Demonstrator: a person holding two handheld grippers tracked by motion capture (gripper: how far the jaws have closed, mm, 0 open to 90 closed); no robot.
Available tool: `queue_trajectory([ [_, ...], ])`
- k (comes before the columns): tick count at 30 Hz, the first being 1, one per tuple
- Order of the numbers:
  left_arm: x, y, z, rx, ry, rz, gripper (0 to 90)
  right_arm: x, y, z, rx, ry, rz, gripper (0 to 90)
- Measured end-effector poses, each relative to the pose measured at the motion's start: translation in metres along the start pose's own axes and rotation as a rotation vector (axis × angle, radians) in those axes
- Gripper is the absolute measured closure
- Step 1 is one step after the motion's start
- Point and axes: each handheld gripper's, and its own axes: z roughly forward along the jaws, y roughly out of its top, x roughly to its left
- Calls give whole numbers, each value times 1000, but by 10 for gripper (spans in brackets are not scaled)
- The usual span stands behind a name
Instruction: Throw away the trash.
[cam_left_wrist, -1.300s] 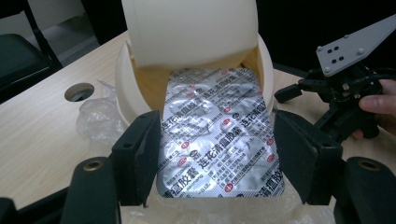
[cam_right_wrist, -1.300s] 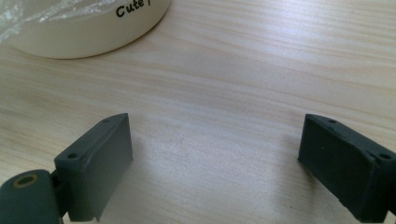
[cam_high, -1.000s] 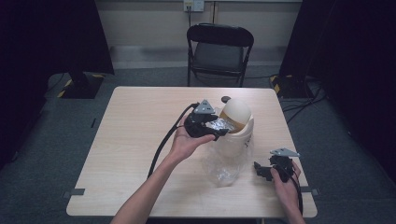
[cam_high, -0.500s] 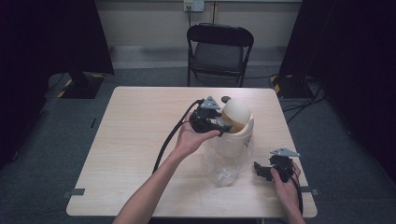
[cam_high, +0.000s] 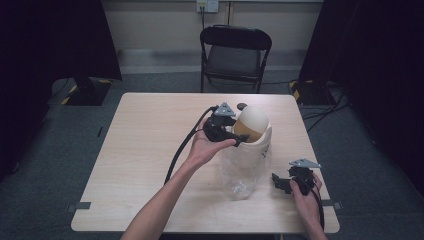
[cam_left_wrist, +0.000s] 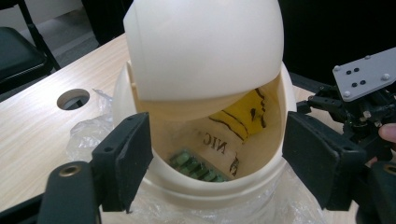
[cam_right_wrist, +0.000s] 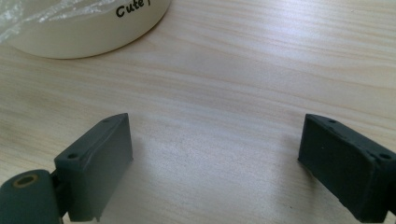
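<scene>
Cream swing-lid bin (cam_high: 252, 137), clear liner, right of centre on surface (cam_high: 150, 150); contains yellow wrapper (cam_left_wrist: 243, 114), green pack (cam_left_wrist: 196, 165). Left gripper (cam_left_wrist: 217, 158) at its mouth, jaws just opened, holding nothing. Right gripper (cam_right_wrist: 215, 161) resting nearby, jaws apart, empty.

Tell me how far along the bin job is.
Done: a yellow wrapper and a green item lie inside the bin. In hand: the left gripper hangs at the bin's mouth under the tipped lid; its jaws have just been opening, nothing between them. Left: drawing it back. The right gripper rests open on the table.
</scene>
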Motion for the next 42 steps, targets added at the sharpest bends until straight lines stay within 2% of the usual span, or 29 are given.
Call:
queue_trajectory([
  [3,1,-2,-3,-5,-6,-1,233,0,0,0,0,0,0,89],
  [8,7,-7,-13,-16,20,-8,233,0,0,0,0,0,0,89],
  [11,13,-11,-20,-38,23,-33,232,0,0,0,1,1,0,89],
  [14,17,-15,-26,-36,35,-47,232,0,0,0,0,0,0,89],
  [15,19,-15,-27,-35,41,-39,232,0,0,0,1,1,0,89],
  [23,26,-26,-43,-42,62,-66,249,0,0,0,0,0,0,89],
  [27,26,-31,-51,-46,74,-62,243,0,0,0,0,0,0,89],
  [31,29,-38,-59,-44,104,-87,228,0,0,0,0,0,0,89],
  [32,30,-40,-60,-52,97,-101,227,0,0,0,0,0,0,89],
  [35,31,-42,-68,-37,124,-92,219,0,0,0,0,0,0,89],
  [36,31,-44,-71,-46,129,-94,212,0,0,0,0,0,0,89],
  [42,32,-54,-86,-47,136,-112,184,0,0,0,0,0,0,89],
])
